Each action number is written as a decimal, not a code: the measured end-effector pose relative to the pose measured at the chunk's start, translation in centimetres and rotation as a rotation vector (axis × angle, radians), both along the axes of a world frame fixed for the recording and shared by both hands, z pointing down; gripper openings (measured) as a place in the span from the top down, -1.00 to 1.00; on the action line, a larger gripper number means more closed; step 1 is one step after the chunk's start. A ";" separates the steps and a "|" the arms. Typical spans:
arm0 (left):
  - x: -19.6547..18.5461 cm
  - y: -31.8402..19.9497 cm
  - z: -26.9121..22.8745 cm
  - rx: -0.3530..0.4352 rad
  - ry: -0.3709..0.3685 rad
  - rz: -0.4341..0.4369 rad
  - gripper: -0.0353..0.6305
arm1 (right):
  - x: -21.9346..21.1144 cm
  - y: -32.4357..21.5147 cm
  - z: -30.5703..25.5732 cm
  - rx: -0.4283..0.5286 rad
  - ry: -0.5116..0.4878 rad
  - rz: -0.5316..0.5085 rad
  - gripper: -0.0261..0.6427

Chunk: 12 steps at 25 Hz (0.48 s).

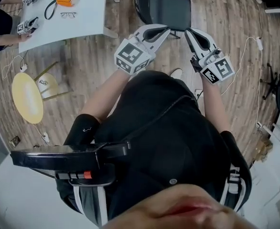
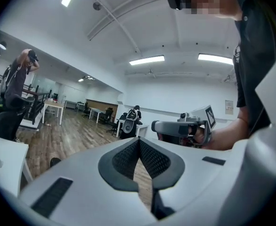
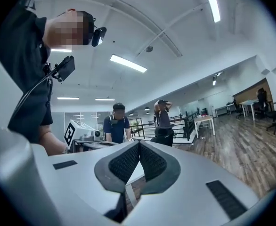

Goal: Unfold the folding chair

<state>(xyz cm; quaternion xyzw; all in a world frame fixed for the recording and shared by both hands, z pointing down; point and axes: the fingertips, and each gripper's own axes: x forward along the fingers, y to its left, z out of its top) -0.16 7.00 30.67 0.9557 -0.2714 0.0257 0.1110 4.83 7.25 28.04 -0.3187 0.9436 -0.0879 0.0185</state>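
Plainly neither gripper touches the chair [image 1: 169, 9]. It stands on the floor [image 1: 97, 61] just ahead of the person, seat flat and facing up, so it looks already unfolded. The left gripper [image 1: 155, 32] and right gripper [image 1: 193, 35] hover side by side before the chest, pointing level. Each has its jaws pressed together with nothing between them. I judge this a resting pose, since the chair seems to need no grip now.
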 end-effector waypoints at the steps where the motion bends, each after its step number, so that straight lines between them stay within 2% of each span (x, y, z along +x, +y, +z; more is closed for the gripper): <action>1: 1.1 0.8 -0.7 0.017 0.000 0.005 0.88 | 0.8 0.8 -1.0 0.019 0.011 -0.013 0.90; 6: 4.7 3.0 -3.9 0.072 0.042 -0.011 0.88 | 4.1 2.8 -3.3 0.078 0.059 -0.059 0.90; 10: 7.3 4.2 -5.6 0.099 0.077 0.012 0.88 | 6.8 3.5 -3.5 0.068 0.030 -0.067 0.90; 12: 8.4 4.2 -5.7 0.108 0.064 0.008 0.88 | 7.8 3.7 -3.4 0.069 0.023 -0.062 0.90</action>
